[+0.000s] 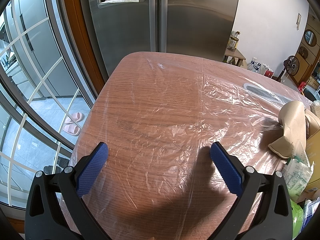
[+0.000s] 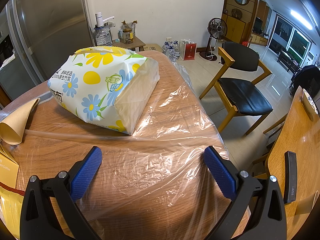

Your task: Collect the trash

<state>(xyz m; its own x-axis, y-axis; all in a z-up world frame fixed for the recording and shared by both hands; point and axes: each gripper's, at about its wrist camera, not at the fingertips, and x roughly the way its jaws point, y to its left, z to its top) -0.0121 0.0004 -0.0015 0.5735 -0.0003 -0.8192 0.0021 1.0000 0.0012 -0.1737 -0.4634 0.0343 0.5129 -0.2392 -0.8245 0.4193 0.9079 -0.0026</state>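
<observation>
My left gripper [image 1: 159, 150] hangs open over a bare stretch of the wooden table [image 1: 140, 92], which is covered in clear plastic film. At the right edge of that view lie a brown paper cone [image 1: 290, 128], a printed plastic wrapper [image 1: 298, 178] and a yellow box [image 1: 313, 150]. My right gripper [image 2: 153, 154] is open too, above the film near the table's right edge. Ahead of it to the left lies a flowered tissue pack [image 2: 100, 86], torn open at one end. The paper cone [image 2: 16, 122] and a yellow coffee box [image 2: 8, 168] sit at the left.
A steel fridge [image 1: 160, 16] stands behind the table. A grey tray [image 1: 266, 94] lies under the film. A black-seated wooden chair [image 2: 240, 82], a floor fan [image 2: 217, 30] and water bottles [image 2: 172, 48] stand to the right. A second wooden table [image 2: 296, 140] holds a dark remote [image 2: 290, 176].
</observation>
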